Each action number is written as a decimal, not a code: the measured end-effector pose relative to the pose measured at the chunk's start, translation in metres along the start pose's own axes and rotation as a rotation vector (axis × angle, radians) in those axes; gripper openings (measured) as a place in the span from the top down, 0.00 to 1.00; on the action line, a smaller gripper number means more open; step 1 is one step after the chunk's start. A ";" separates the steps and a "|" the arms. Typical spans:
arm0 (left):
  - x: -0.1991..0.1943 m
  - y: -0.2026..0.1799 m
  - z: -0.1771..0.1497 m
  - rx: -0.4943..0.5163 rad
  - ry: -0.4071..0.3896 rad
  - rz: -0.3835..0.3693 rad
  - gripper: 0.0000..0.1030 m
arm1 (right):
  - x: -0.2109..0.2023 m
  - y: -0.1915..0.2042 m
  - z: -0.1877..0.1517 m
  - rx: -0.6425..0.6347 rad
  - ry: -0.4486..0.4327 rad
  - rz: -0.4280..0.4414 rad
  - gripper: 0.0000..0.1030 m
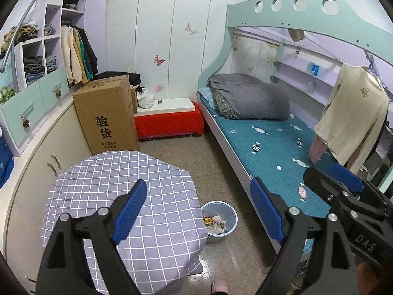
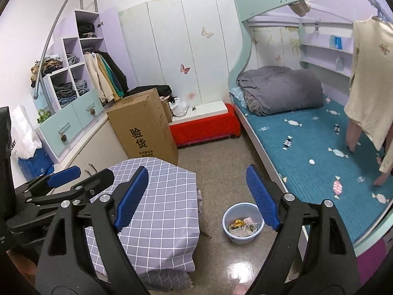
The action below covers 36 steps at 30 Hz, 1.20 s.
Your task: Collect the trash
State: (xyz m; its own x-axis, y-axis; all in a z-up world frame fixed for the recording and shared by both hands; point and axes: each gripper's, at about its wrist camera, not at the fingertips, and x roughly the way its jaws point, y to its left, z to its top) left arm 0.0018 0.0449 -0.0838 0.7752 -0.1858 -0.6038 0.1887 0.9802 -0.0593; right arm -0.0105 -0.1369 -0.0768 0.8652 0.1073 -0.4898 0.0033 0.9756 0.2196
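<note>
A light blue bin (image 1: pixel 221 202) stands on the floor between the table and the bed, with wrappers and crumpled paper (image 1: pixel 216 223) inside it. The right wrist view shows the same bin (image 2: pixel 242 204) and trash (image 2: pixel 243 226). My left gripper (image 1: pixel 198 184) hangs open above the table's right edge and the bin, with nothing between its blue pads (image 1: pixel 130 211). Above the floor left of the bin, my right gripper (image 2: pixel 196 169) is open and empty too. Each gripper shows in the other's view: the right gripper (image 1: pixel 343 179) over the bed's edge, the left gripper (image 2: pixel 81 175) over the table's left side.
A round table (image 1: pixel 122 184) under a grey checked cloth fills the lower left. Behind it stand a tall cardboard box (image 1: pixel 108 113) and a red bench (image 1: pixel 169 123). A bunk bed (image 1: pixel 270 142) with a hanging shirt (image 1: pixel 353 118) runs along the right. Cabinets line the left wall.
</note>
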 end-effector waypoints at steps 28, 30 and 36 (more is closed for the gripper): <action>-0.037 -0.055 -0.004 0.061 -0.066 0.026 0.09 | -0.060 -0.029 -0.010 -0.012 -0.073 -0.007 0.17; -0.036 -0.058 -0.003 0.059 -0.064 0.025 0.09 | -0.059 -0.032 -0.009 -0.009 -0.071 -0.005 0.17; -0.033 -0.062 0.000 0.061 -0.065 0.025 0.09 | -0.059 -0.036 -0.008 -0.006 -0.069 -0.004 0.16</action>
State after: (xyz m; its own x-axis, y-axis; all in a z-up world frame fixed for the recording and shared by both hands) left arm -0.0351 -0.0094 -0.0602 0.8171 -0.1672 -0.5517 0.2035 0.9791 0.0047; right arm -0.0655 -0.1764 -0.0626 0.8977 0.0898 -0.4313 0.0043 0.9772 0.2123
